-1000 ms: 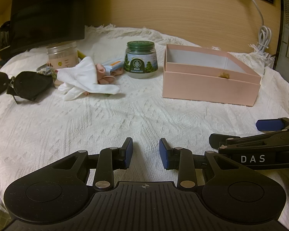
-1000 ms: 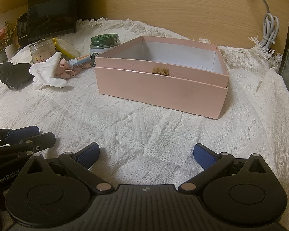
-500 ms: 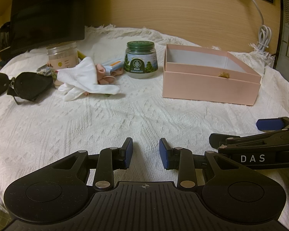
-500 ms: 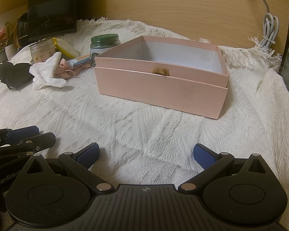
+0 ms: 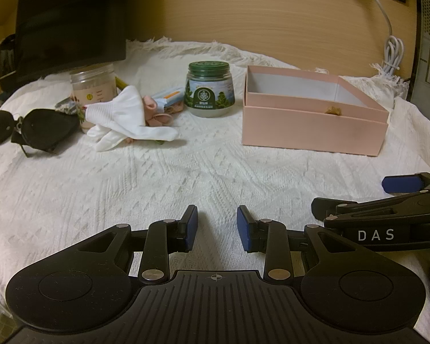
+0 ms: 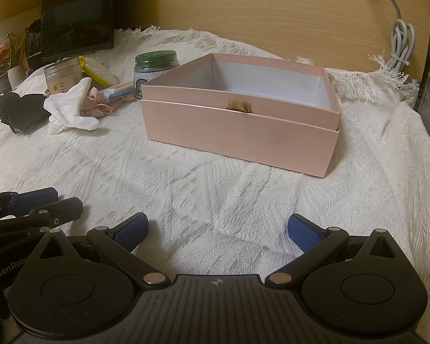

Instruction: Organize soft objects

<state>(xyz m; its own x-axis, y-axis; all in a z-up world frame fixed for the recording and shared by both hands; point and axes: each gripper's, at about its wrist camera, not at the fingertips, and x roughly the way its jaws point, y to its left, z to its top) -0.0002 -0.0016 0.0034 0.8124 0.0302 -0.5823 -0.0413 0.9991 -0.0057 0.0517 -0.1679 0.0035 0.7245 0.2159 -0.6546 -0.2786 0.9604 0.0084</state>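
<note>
A wide stretch of bare white knitted cloth (image 5: pixel 163 177) lies ahead of me, bounded at the back by the wooden wall (image 5: pixel 272 20) and on the right by the pink box (image 6: pixel 240 132). My left gripper (image 5: pixel 217 226) has its jaws partly spread with nothing between them; my right gripper (image 6: pixel 217 230) stands wide, also empty. The white fabric (image 5: pixel 123 120) and pink soft pieces (image 5: pixel 154 111) lie well ahead to the left, beside the green-lidded jar (image 5: pixel 210 89).
</note>
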